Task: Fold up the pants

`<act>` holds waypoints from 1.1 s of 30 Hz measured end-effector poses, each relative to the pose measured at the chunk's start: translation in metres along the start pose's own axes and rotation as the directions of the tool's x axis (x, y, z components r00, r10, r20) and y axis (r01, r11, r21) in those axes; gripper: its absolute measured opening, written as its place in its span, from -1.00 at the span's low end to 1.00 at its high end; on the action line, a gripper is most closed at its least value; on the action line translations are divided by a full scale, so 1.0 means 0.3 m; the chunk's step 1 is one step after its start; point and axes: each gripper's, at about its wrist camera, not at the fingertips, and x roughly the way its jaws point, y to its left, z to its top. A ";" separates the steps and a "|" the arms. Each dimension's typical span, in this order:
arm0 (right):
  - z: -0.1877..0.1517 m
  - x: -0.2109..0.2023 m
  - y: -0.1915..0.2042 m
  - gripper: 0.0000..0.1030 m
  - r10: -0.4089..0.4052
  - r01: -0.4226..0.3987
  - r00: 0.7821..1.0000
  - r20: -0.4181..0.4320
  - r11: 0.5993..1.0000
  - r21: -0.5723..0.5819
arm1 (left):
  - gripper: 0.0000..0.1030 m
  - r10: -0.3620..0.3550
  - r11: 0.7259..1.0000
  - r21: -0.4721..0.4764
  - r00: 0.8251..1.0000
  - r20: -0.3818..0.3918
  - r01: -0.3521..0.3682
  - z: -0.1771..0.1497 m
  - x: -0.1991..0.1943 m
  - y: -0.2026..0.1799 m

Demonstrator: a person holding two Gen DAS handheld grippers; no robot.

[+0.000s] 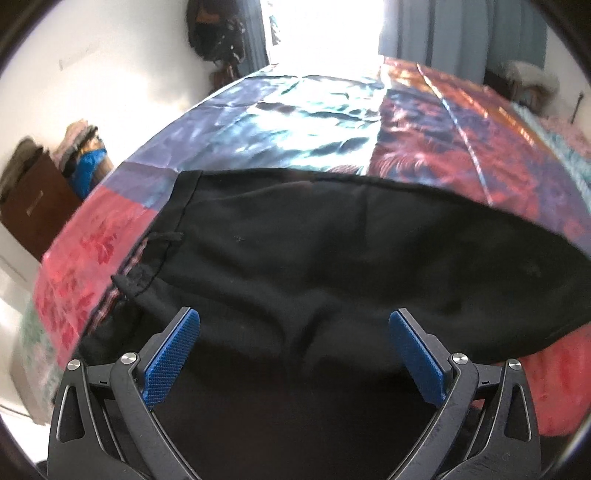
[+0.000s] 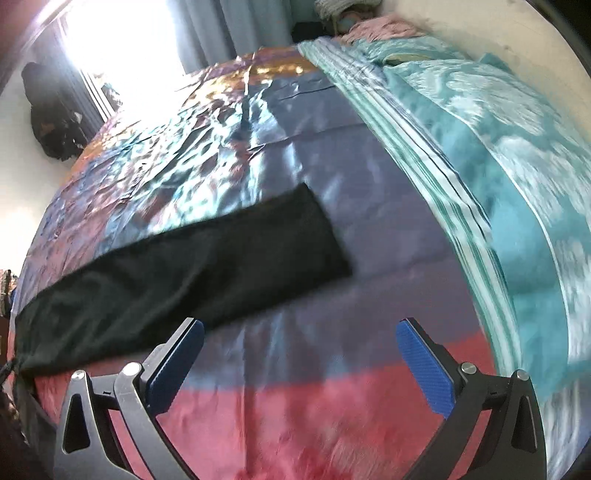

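Observation:
Black pants point(image 1: 332, 251) lie flat on a shiny patchwork bedspread point(image 1: 295, 110). In the left wrist view the waistband with a drawstring point(image 1: 147, 273) is at the left and the cloth runs off to the right. My left gripper point(image 1: 294, 325) is open and empty, just above the near part of the pants. In the right wrist view the pants point(image 2: 184, 258) stretch as one long black strip, the leg hem point(image 2: 325, 225) at the right end. My right gripper point(image 2: 300, 332) is open and empty over the bedspread point(image 2: 295, 387), its left finger point(image 2: 173, 369) by the strip's near edge.
A folded teal and striped blanket point(image 2: 498, 166) lies along the right side of the bed. A brown cabinet point(image 1: 33, 206) with piled clothes stands left of the bed. A bright window with curtains point(image 1: 325, 29) is beyond the far end. A dark bag point(image 1: 214, 29) hangs on the wall.

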 end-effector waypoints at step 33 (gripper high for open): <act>-0.490 -0.396 0.168 -0.86 0.152 -0.085 0.937 0.313 0.973 -0.217 | 0.99 -0.023 1.000 0.018 0.999 -0.047 0.024 -0.156 -0.148 -0.078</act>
